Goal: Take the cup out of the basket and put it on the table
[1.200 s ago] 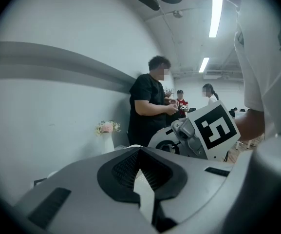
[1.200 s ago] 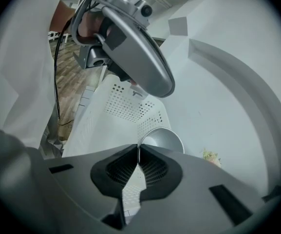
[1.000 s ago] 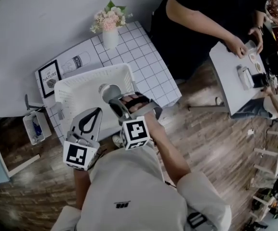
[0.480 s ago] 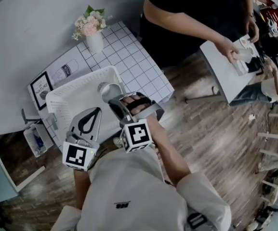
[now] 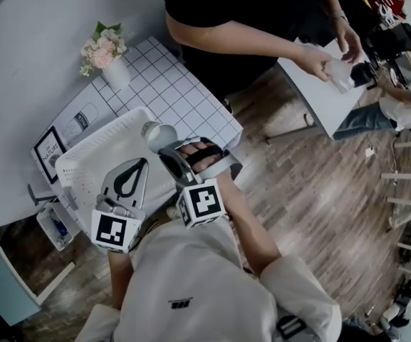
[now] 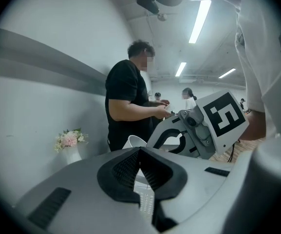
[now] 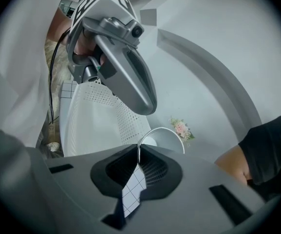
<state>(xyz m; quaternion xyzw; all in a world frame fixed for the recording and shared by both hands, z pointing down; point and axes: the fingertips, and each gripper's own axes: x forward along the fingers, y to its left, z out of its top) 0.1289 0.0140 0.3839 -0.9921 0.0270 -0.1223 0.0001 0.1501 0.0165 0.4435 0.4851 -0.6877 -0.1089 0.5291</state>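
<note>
Cup (image 5: 159, 135): rim-held, up at the basket (image 5: 84, 166) corner.
Right gripper (image 5: 168, 154): fingers clamped on the rim.
Left gripper (image 5: 135, 168): fingers clenched, empty.
Tip: clear the wall, set it level on desk (image 5: 180, 95).

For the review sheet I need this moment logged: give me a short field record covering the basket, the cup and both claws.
basket: white, perforated, on the gridded table
cup: at the basket's far right corner, apparently not set on the table
right claw: shut on the cup's rim
left claw: shut, nothing in it, over the basket
task stage: cup gripped, placing not yet done
</note>
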